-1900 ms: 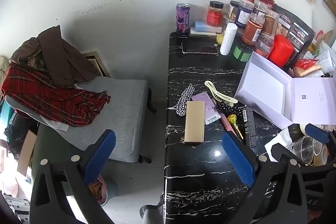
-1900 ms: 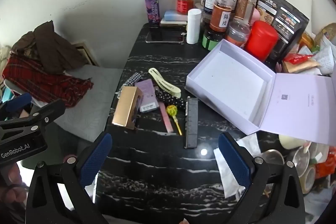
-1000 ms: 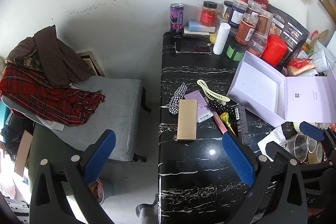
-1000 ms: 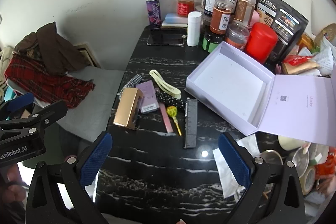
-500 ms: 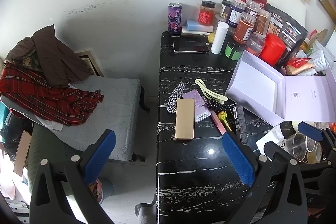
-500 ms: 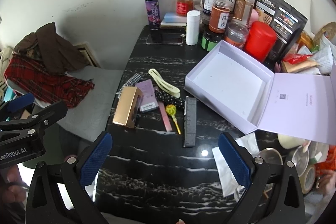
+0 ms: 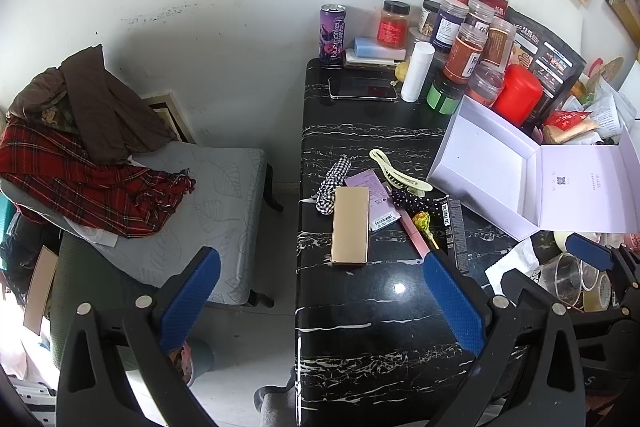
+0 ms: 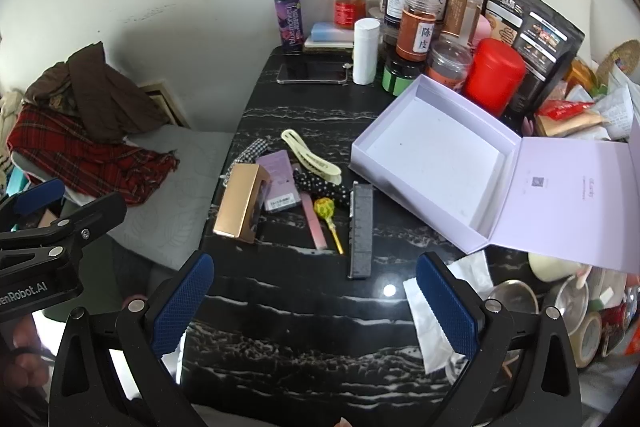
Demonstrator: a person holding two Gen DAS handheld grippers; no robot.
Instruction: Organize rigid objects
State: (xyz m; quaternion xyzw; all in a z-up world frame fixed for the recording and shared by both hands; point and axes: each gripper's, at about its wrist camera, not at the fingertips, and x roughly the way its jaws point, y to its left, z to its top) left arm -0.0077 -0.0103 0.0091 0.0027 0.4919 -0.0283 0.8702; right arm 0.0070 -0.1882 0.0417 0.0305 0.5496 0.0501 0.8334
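On the black marble table (image 7: 360, 323) (image 8: 304, 315) lie a gold box (image 7: 350, 229) (image 8: 239, 202), a lilac card (image 7: 374, 199) (image 8: 277, 183), a cream hair clip (image 7: 398, 177) (image 8: 310, 157), a pink stick (image 8: 314, 223), a lollipop (image 8: 326, 213) and a black ruler-like bar (image 7: 456, 233) (image 8: 361, 229). An open lilac box (image 7: 492, 163) (image 8: 436, 159) sits to their right, nothing inside. My left gripper (image 7: 320, 301) hangs open over the table's left edge. My right gripper (image 8: 312, 301) is open above the near table, short of the items.
Jars, a red canister (image 8: 494, 77), a white bottle (image 8: 365, 51), a purple can (image 8: 289, 23) and a phone (image 8: 312, 73) crowd the back. A padded seat (image 7: 192, 211) with red plaid cloth stands left. Cups and tape rolls (image 8: 584, 319) sit at the right.
Both views have shifted only slightly; the table items stay in place and both grippers stay open.
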